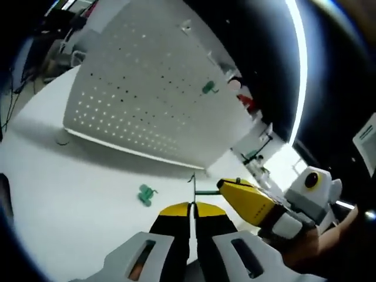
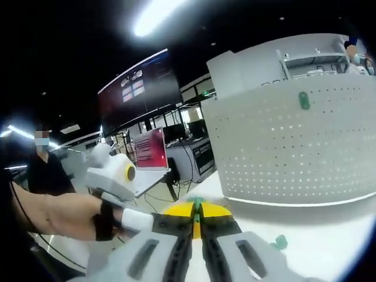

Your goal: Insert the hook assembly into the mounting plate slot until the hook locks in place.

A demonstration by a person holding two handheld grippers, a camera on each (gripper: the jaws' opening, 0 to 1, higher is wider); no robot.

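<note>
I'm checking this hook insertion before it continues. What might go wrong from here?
1. Both tools, the left tool and the right tool, pinch one thin green hook piece; pulling unevenly might bend or drop it.
2. The pegboard stands upright on the white table; pushing hard may tip or slide it.
3. A loose green hook lies near the tools and may get knocked.

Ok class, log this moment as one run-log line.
left gripper: shut on hook assembly | right gripper: shut on it too | mounting plate: upright, one green hook mounted | spare hook: on table
</note>
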